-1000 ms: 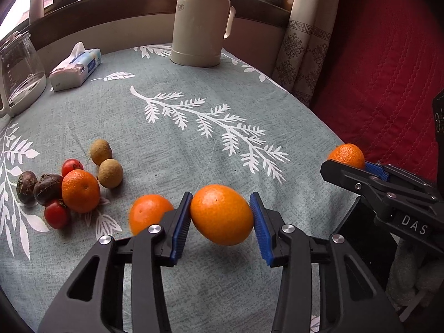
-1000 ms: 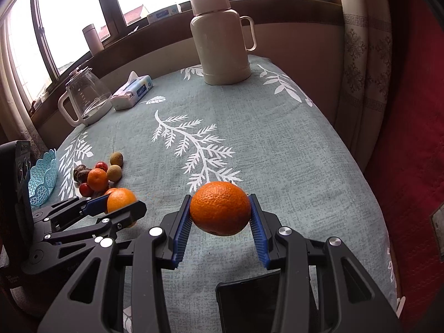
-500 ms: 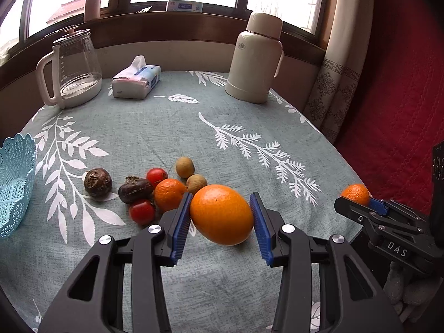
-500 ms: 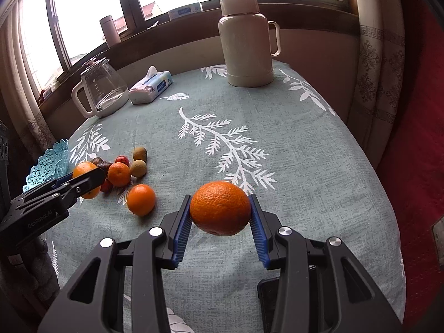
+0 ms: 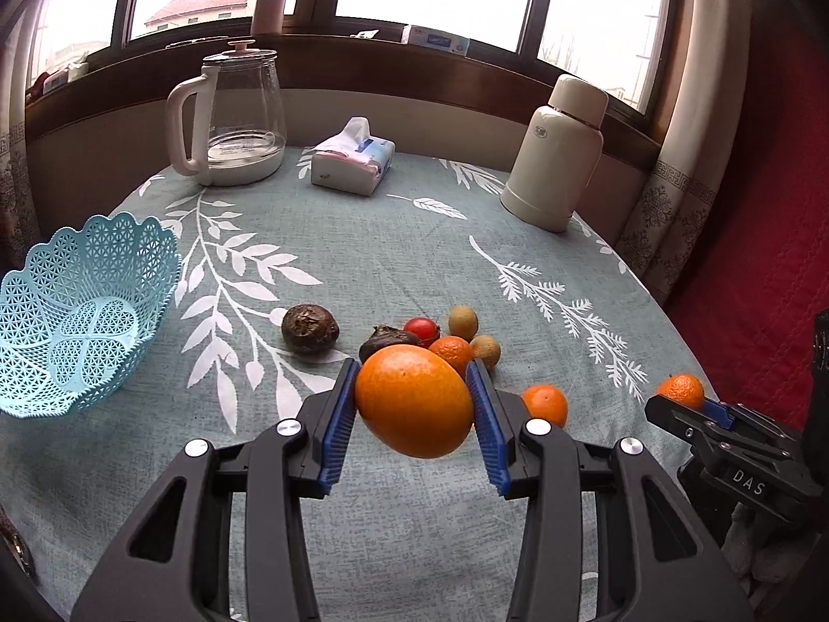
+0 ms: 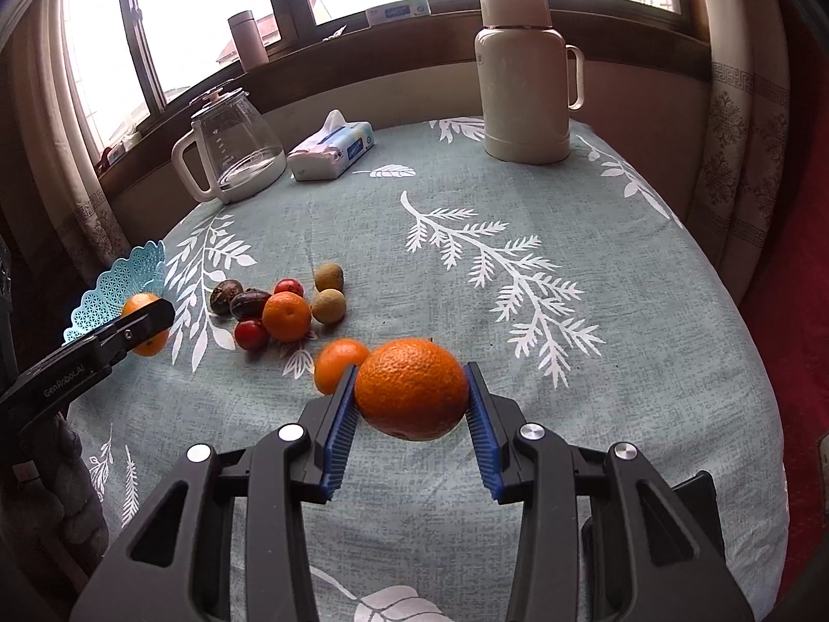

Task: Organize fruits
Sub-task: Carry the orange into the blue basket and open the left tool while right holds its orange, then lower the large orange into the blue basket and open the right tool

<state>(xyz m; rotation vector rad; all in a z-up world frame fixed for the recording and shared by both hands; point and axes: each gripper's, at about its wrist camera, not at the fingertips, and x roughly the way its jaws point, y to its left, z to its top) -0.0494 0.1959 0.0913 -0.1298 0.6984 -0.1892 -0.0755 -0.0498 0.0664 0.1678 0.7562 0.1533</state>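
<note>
Each gripper holds an orange clear of the bench. The left gripper is clamped on a smooth orange, its blue pads pressed to either side of the fruit, which hangs above the near middle of the cloth. The right gripper is closed the same way on a rougher, darker orange, held over the near edge of the bench; in the left wrist view this second gripper shows at the far right with its fruit at the tips.

Just beyond the held fruit lies a loose cluster on the patterned cloth. A small orange sits alone nearest the grippers. Behind it another small orange touches a red tomato on its near left and a dark wrinkled fruit on its far left. A second dark wrinkled fruit lies further left, a second red tomato sits behind the cluster, and two tan round fruits rest on the right side, one behind the other.

At the left edge of the bench stands a pale blue lattice basket, empty of fruit as far as its inside shows. Along the far side stand a glass kettle with a white handle, a tissue pack and a cream thermos. A window runs behind them, with a tall flask on its sill.
</note>
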